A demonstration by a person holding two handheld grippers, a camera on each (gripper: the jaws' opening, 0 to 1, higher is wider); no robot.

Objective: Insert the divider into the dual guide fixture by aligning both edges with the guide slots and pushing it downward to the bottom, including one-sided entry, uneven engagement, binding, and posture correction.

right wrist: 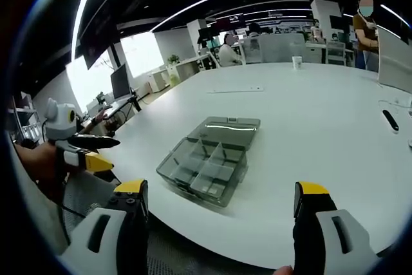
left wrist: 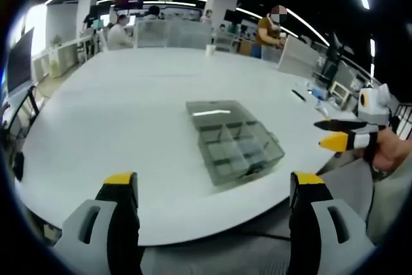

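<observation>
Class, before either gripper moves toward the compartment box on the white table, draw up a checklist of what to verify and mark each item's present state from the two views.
1. Organizer box lies open, lid flat on the table: ok.
2. Dividers already stand inside the box; which one is loose: cannot tell.
3. Left gripper open and empty: ok.
4. Right gripper open and empty: ok.
5. Both grippers are off the box, none touching it: ok.
6. Guide slots free of obstruction: cannot tell, too small.
</observation>
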